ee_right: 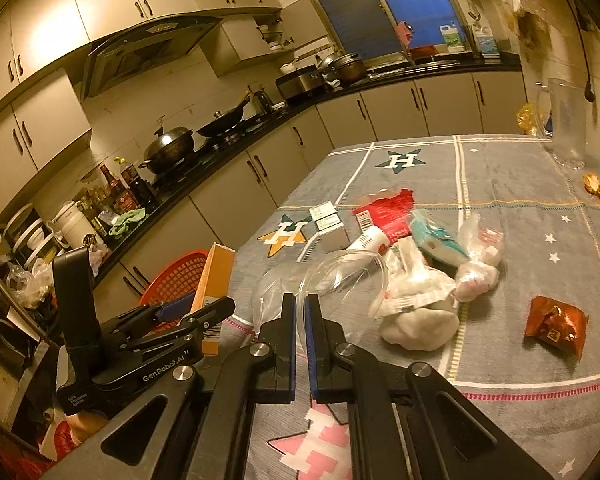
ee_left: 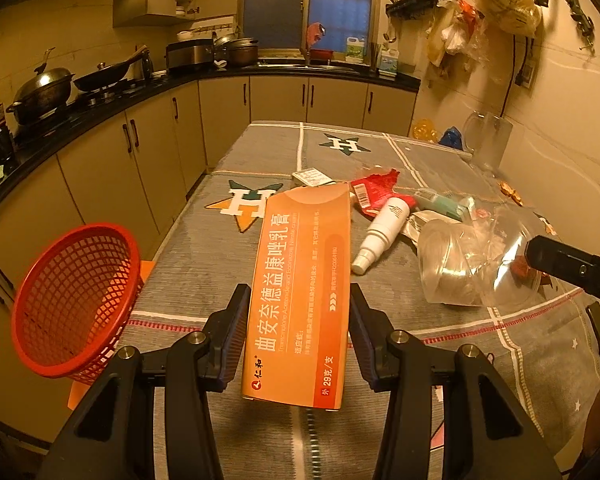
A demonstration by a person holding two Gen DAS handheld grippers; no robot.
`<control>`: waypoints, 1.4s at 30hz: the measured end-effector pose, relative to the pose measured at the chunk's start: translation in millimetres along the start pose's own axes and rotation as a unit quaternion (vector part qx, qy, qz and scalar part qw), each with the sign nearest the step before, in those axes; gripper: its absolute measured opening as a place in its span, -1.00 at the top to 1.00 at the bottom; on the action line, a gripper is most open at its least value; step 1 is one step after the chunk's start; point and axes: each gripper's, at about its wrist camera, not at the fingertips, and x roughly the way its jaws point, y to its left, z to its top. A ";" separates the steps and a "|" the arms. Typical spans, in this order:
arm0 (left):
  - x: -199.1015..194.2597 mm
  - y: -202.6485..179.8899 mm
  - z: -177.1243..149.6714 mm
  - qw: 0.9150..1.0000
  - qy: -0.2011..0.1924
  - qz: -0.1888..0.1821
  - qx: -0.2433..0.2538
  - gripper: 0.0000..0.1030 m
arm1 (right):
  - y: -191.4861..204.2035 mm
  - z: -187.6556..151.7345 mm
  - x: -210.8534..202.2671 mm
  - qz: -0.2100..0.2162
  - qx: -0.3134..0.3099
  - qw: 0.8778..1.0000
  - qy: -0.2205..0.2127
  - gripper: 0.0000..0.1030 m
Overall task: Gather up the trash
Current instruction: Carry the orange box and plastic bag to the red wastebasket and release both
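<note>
1. Left gripper [ee_left: 298,300] clamped on a long orange carton [ee_left: 300,296], held lengthwise above the near part of the table [ee_left: 204,256], far end pointing away.
2. Red mesh basket [ee_left: 74,300] tilted at the table's near left edge, mouth facing right, just left of the held carton.
3. Right gripper [ee_right: 300,308] closed, pads pinching the thin wall of a clear plastic cup [ee_right: 340,280] that lies on its side on the grey cloth.
4. More rubbish grouped in the table's middle: white spray bottle [ee_left: 380,236], torn red wrapper [ee_left: 374,192], teal packet [ee_left: 440,202], small box [ee_left: 312,178] farther off.
5. Crumpled white wad [ee_right: 418,312] just right of the cup; smaller plastic-wrapped bundle [ee_right: 478,268] beyond it.
6. Red-brown foil packet [ee_right: 556,324] alone on the near right, well apart from the pile.
7. Clear glass jug [ee_right: 568,124] upright at the far right corner; gold wrappers [ee_right: 598,194] near it along the right edge.
</note>
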 end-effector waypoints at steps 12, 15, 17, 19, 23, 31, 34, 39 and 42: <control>-21.4 44.4 4.1 0.999 -0.025 0.026 -0.036 0.10 | 32.7 7.0 22.1 0.008 -0.035 0.999 0.019 0.90; -29.6 60.6 5.0 0.998 -0.034 0.038 -0.047 0.10 | 46.4 12.1 30.4 0.017 -0.047 0.998 0.024 0.90; -35.0 73.7 5.2 0.996 -0.039 0.050 -0.054 0.10 | 55.3 14.7 35.6 0.023 -0.054 0.998 0.027 0.90; -37.9 84.2 4.5 0.995 -0.041 0.060 -0.060 0.10 | 68.8 18.7 44.1 0.032 -0.067 0.997 0.031 0.90; -44.4 112.8 3.8 0.992 -0.046 0.090 -0.075 0.10 | 93.0 24.6 62.5 0.047 -0.086 0.994 0.040 0.90; -42.9 167.3 -0.7 0.985 -0.037 0.131 -0.107 0.10 | 142.5 39.7 116.7 0.085 -0.109 0.988 0.074 0.90; -37.1 182.8 -4.3 0.983 -0.030 0.140 -0.118 0.10 | 157.9 44.4 141.4 0.096 -0.111 0.985 0.091 0.90; -24.5 202.3 -10.4 0.980 -0.017 0.148 -0.131 0.10 | 178.2 46.3 184.5 0.104 -0.110 0.981 0.117 0.90; -15.0 210.5 -14.9 0.979 -0.005 0.148 -0.138 0.10 | 187.1 45.3 209.4 0.102 -0.108 0.980 0.132 0.90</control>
